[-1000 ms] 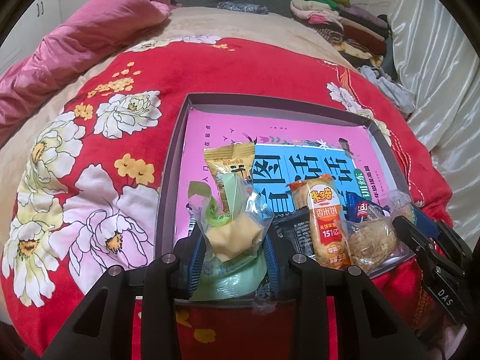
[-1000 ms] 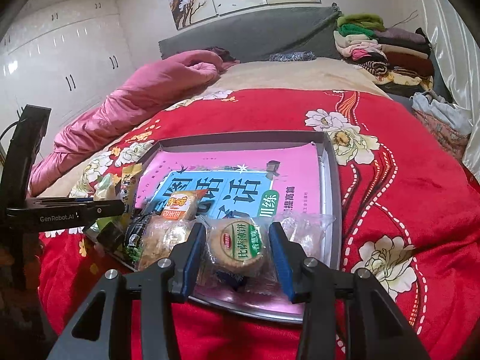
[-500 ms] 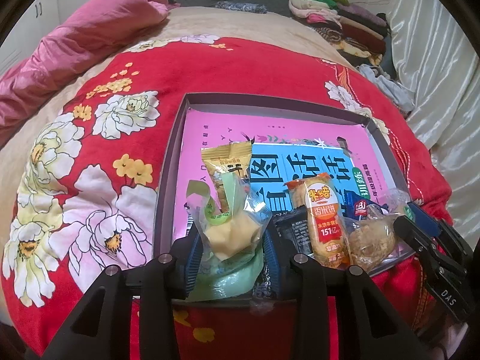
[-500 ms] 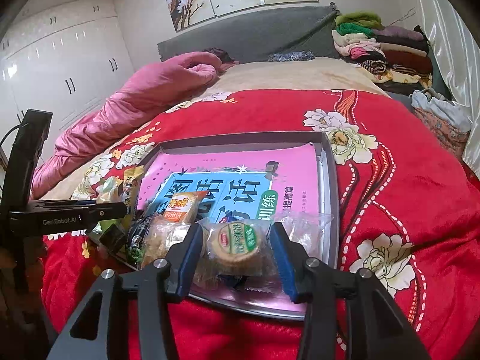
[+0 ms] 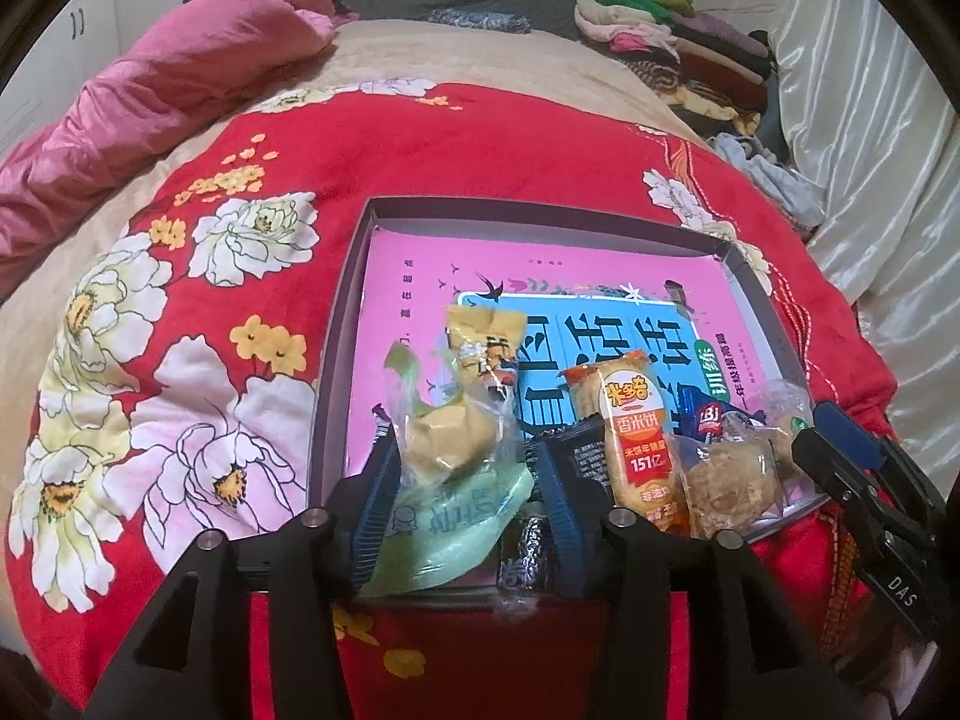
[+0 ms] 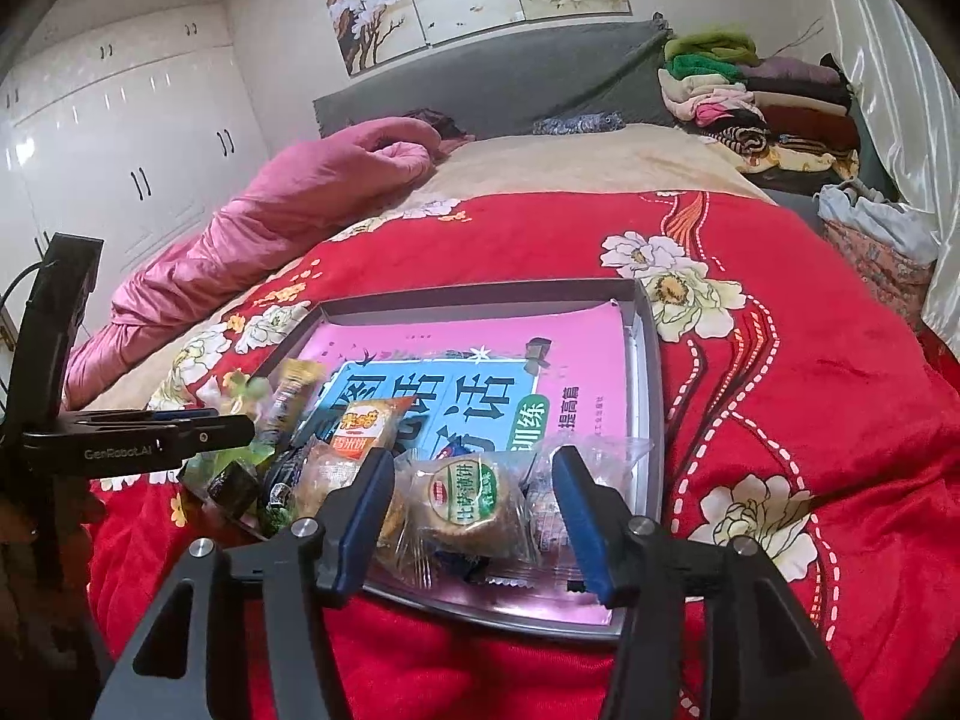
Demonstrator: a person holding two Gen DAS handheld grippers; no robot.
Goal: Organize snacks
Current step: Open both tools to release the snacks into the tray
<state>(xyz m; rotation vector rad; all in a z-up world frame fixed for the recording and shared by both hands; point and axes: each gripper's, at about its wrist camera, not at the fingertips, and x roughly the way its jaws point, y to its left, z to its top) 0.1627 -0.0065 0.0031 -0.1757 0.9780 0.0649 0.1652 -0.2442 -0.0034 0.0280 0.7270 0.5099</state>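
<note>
A grey tray (image 5: 342,312) lined with a pink and blue book sits on the red flowered blanket. Several wrapped snacks lie along its near edge. My left gripper (image 5: 462,480) is shut on a green and clear packet with a yellow cake (image 5: 450,450). An orange rice-cracker pack (image 5: 636,438) and a brown cake (image 5: 726,480) lie to its right. My right gripper (image 6: 474,498) is open around a round biscuit pack with a green label (image 6: 465,495), its fingers apart from the wrapper. The tray (image 6: 651,372) also shows in the right wrist view.
A pink quilt (image 6: 288,210) lies at the bed's left. Folded clothes (image 6: 750,90) are stacked at the far right by a white curtain. White wardrobes (image 6: 120,138) stand at the left. The far half of the tray holds only the book (image 5: 540,276).
The right gripper's jaws have opened wider around the round biscuit pack. The left gripper has shifted slightly with its packet and the yellow packet behind it has tilted.
</note>
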